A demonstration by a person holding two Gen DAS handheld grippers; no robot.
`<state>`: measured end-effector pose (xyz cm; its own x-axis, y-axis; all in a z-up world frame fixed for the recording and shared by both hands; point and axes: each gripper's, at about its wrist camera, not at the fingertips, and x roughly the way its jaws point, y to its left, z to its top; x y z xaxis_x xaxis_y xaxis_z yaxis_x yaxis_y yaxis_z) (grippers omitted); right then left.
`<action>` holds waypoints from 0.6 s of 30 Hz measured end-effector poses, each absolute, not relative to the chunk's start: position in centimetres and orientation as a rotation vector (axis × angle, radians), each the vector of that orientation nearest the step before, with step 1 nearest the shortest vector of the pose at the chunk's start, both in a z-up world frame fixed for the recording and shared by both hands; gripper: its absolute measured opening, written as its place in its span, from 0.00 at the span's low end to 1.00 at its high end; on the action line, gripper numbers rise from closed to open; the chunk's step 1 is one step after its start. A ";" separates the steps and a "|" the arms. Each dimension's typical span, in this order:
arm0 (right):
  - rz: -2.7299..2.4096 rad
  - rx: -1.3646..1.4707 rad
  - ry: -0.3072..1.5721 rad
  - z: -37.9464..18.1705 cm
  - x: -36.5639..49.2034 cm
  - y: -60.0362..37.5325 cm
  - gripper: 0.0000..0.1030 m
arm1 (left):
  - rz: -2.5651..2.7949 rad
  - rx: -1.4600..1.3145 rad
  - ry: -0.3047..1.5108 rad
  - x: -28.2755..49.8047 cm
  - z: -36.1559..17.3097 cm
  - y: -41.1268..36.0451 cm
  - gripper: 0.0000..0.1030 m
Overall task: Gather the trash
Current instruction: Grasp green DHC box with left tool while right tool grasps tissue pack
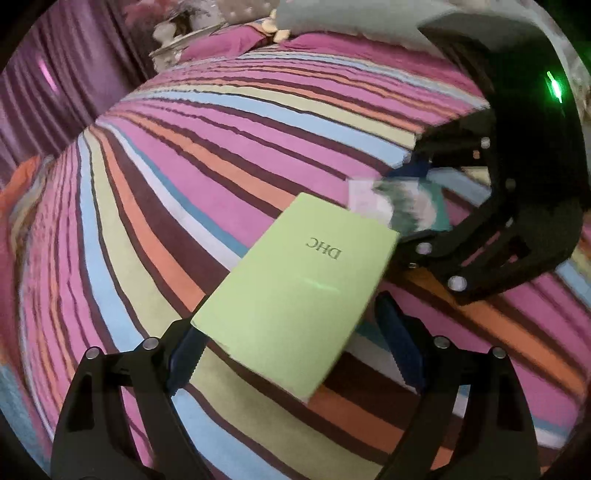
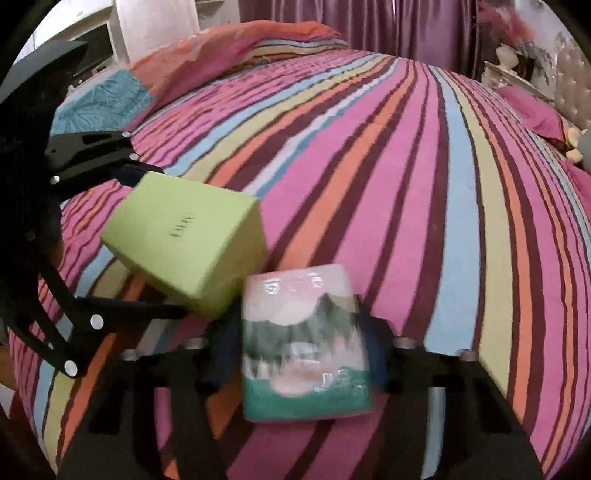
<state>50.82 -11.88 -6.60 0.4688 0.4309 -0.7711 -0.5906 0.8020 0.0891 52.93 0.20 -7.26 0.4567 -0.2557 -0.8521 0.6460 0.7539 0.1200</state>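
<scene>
While both boxes sit on the bed (image 2: 424, 166), nothing is collected yet, as far as we can see.

Landmark: the green box (image 1: 295, 291), marked DHC.

Left gripper (image 1: 291, 354): jaws wide apart, one on each side of the green box's near end. From the left wrist view the box lies between the fingers, but we can't confirm the pads press on it; gaps show on both sides. We call it open, straddling the box.

Right gripper (image 2: 295, 354): jaws drawn in on the picture box (image 2: 306, 343), the pink-and-teal pack printed with a landscape. It lies just beside the green box, at that box's far end as the left gripper sees it. Pads look tight against both its sides, so we read it as clamped. The frame is blurred, so that's a judgement.

No bin or bag shows in either view.

Status, our estimate:
- picture box: gripped, not yet lifted clear of the bed
- green box: lined up, grip not closed
- left: close on green box, lift both, carry to a bin we can't see

Pillows and curtain (image 2: 369, 22) lie beyond the green box, not involved.
</scene>
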 end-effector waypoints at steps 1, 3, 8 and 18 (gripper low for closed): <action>0.638 -0.206 0.881 -6.5 50.7 -11.6 0.48 | -0.567 0.446 0.941 53.1 -7.0 0.4 0.82; 0.641 -0.234 0.871 -6.5 50.4 -10.9 0.48 | -0.551 0.420 0.921 52.7 -6.5 1.0 0.82; 0.652 -0.266 0.852 -6.4 49.2 -10.1 0.47 | -0.591 0.382 1.029 51.8 -7.8 2.5 0.82; 0.644 -0.327 0.834 -5.9 48.5 -9.9 0.47 | -0.675 0.235 1.015 47.2 -7.8 3.6 0.82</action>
<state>48.53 -9.95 -5.89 0.4989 0.3979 -0.7699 -0.6437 0.7649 -0.0219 47.19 3.61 -7.84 0.3478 -0.4098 -0.8433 0.6194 0.7756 -0.1214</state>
